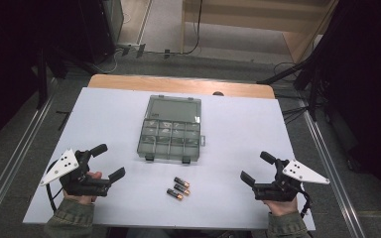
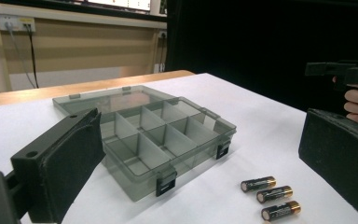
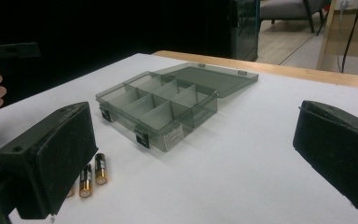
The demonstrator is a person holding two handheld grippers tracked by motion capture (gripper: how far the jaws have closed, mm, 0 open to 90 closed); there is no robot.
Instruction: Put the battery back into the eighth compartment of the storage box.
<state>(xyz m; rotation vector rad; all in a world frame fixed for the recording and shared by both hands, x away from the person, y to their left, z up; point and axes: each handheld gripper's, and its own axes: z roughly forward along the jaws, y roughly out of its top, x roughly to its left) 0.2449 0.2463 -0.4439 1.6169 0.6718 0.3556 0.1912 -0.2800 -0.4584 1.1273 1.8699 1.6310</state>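
on the box's [image 3: 168,109] front wall, an unreadable label [image 3: 172,136].

You're in a lab-like recording room. Black curtains [image 1: 10,59] flank your white counter [image 1: 104,114]; cables [image 1: 198,29] trail over the far floor.

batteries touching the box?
Apart. The high view shows bare table between the batteries and the box; the left gripper view shows the same gap.
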